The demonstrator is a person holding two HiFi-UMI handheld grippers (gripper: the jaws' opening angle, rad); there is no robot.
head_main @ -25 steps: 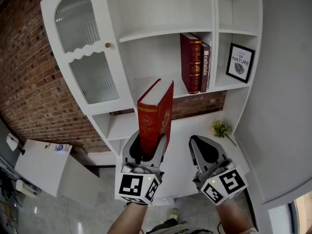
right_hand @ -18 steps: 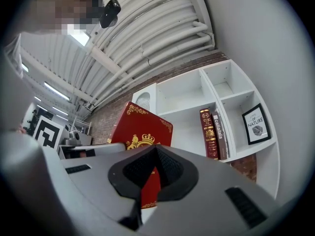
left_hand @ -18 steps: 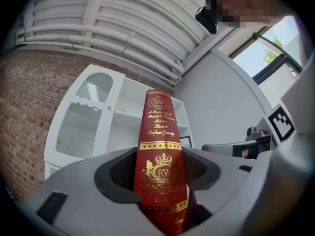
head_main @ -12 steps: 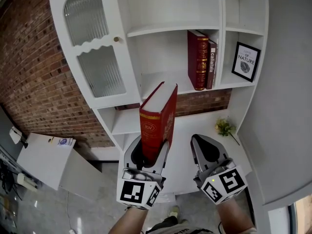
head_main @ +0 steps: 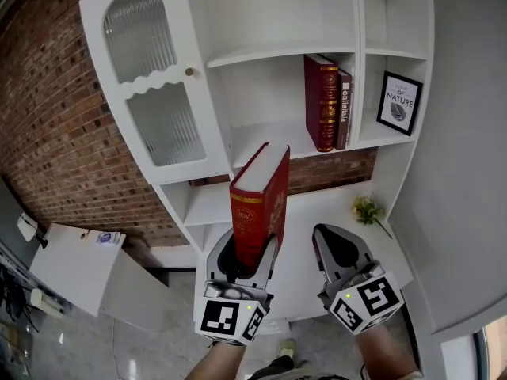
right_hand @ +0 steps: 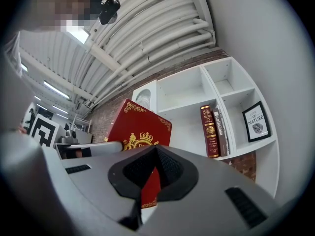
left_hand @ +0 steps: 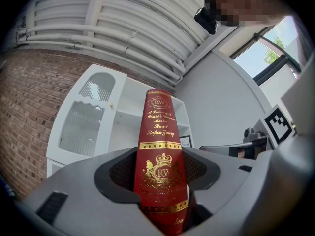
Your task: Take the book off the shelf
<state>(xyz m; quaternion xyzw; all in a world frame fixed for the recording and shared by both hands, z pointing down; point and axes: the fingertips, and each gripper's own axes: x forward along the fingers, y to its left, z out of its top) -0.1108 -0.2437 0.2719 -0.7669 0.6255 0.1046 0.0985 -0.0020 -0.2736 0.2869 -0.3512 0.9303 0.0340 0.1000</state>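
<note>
A thick red book (head_main: 260,200) with gold print stands upright in my left gripper (head_main: 242,252), which is shut on its lower end; the spine (left_hand: 160,166) faces the left gripper view between the jaws. The book hangs in front of and below the white shelf (head_main: 269,133), clear of it. My right gripper (head_main: 339,248) is beside it on the right, jaws together, holding nothing; in the right gripper view (right_hand: 155,173) the red cover (right_hand: 135,129) shows to the left. Another red book (head_main: 321,101) and a grey book (head_main: 344,109) stand on the shelf.
A framed print (head_main: 398,101) sits in the right compartment. A cabinet door with ribbed glass (head_main: 150,93) is at the left, against a brick wall. A small yellow-green plant (head_main: 363,210) lies on the lower white ledge. A white box (head_main: 71,264) stands at lower left.
The left gripper keeps its hold on the red book. The book has dropped slightly in view and the shelf unit has shifted a little to the right; the right gripper has barely moved.
</note>
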